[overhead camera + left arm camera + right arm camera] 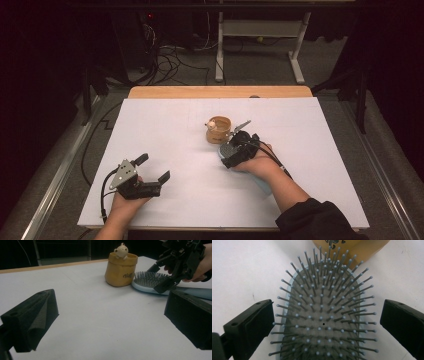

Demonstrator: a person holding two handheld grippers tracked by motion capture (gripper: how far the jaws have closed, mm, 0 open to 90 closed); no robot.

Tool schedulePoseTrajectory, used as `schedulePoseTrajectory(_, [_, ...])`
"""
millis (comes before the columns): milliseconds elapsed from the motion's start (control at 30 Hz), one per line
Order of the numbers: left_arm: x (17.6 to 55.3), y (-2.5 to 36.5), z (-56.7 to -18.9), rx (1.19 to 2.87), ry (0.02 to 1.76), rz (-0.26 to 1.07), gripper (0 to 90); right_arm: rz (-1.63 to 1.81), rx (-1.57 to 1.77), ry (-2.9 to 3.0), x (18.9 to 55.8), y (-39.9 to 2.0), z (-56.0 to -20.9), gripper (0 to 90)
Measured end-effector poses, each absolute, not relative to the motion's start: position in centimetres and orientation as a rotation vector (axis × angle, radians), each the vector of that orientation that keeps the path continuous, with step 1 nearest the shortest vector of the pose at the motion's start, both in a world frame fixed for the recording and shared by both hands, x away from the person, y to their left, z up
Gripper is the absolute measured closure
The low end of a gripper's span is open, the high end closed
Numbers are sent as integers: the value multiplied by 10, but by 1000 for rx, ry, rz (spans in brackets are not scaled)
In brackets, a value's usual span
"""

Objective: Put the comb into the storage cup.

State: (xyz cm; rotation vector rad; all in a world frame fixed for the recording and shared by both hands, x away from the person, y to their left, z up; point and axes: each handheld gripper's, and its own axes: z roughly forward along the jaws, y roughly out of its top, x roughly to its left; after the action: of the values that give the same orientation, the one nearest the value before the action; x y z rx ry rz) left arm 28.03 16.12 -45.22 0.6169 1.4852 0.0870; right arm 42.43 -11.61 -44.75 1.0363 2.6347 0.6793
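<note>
Near the middle of the desk (165,145), the right hand-held gripper (235,145) is hovering over a blue hairbrush (150,282) with its jaws spread on both sides of the bristles. The brush head is lying just beside a yellow cup (219,130), perhaps touching it. If the jaws are closing carelessly, they could push the brush against the cup and tip it. The left hand-held gripper (150,169) is resting spread at the near left, with much free room around it.

White table (165,130) bears hairbrush (150,282) beside pouch (120,270).

High view overhead; right gripper view close above hairbrush (322,315).
</note>
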Motion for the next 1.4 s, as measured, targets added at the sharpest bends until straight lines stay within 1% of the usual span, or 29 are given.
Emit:
schedulePoseTrajectory(300, [280, 161, -452, 616, 1485, 86, 0, 644, 1030, 2656, 429, -112, -452, 12])
schedulePoseTrajectory(500, [280, 161, -452, 612, 1487, 79, 0, 604, 1035, 2676, 432, -108, -452, 51])
schedulePoseTrajectory(700, [280, 162, -451, 610, 1488, 77, 0, 582, 1048, 2684, 432, -103, -452, 121])
schedulePoseTrajectory(967, [280, 162, -451, 610, 1485, 78, 0, 575, 1045, 2691, 434, -102, -450, 167])
schedulePoseTrajectory(1400, [280, 162, -451, 605, 1489, 75, 0, 566, 1068, 2692, 433, -102, -450, 173])
